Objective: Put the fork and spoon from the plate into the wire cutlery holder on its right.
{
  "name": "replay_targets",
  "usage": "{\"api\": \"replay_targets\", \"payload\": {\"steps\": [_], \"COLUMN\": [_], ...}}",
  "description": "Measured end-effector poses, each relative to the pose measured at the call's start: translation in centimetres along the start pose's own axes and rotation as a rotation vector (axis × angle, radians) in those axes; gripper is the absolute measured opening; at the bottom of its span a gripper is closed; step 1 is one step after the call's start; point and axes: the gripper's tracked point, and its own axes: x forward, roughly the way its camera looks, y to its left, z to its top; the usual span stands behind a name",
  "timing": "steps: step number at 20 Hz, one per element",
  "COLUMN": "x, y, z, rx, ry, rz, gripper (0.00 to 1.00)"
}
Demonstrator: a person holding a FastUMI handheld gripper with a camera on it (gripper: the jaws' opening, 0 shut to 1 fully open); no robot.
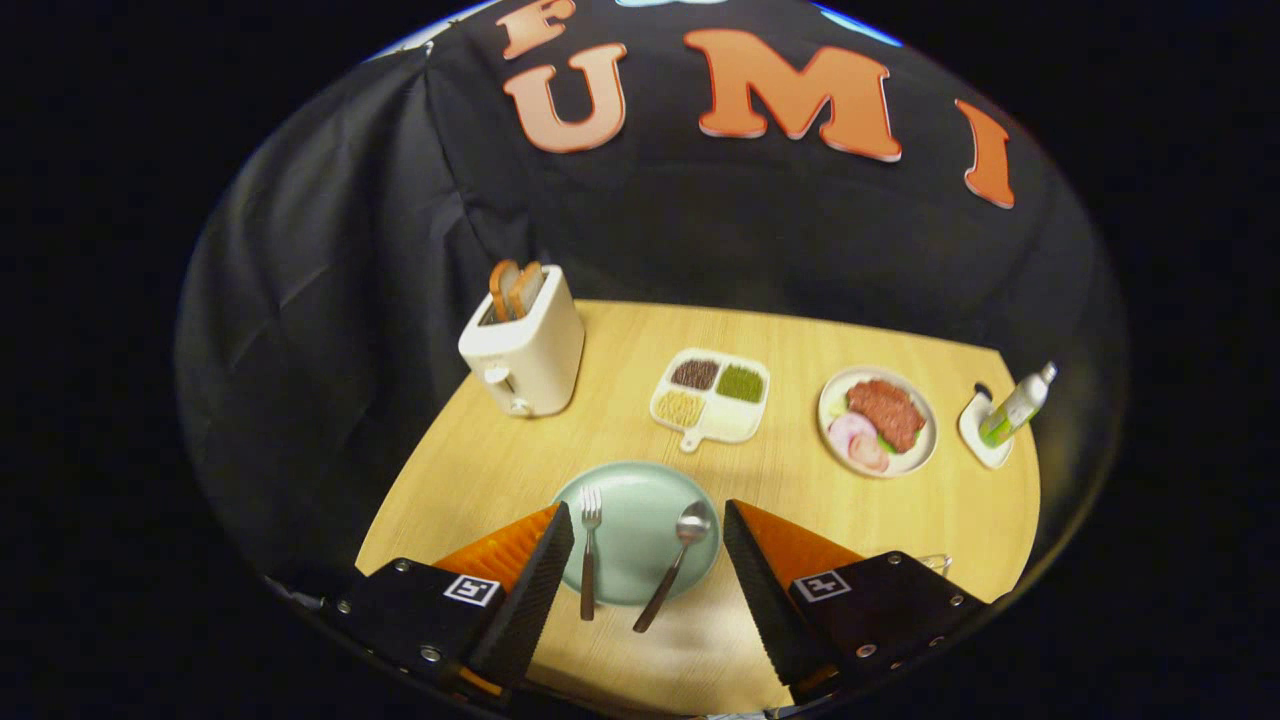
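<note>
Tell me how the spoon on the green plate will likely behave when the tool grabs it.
The spoon looks like rigid, shiny metal, so probably stiff but slippery. Its thin handle overhangs the plate rim, so it may pivot or slide if nudged. The open tool straddles it and the fork, touching neither.

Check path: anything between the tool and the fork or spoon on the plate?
Nothing visible blocks it. The tool is open, its fingers straddling the green plate; the fork and spoon lie between them, uncovered. The toaster, divided dish and food plate sit well beyond.
</note>
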Motion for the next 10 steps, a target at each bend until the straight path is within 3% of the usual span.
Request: {"api": "replay_targets", "payload": {"steps": [7,10], "x": [6.4,8.1], "y": [-0.2,-1.0], "z": [-6.1,-7.4], "rx": [0.003,0.006], "ry": [0.306,0.382], "rz": [-0.014,-0.055], "gripper": [0.81,0.71]}}
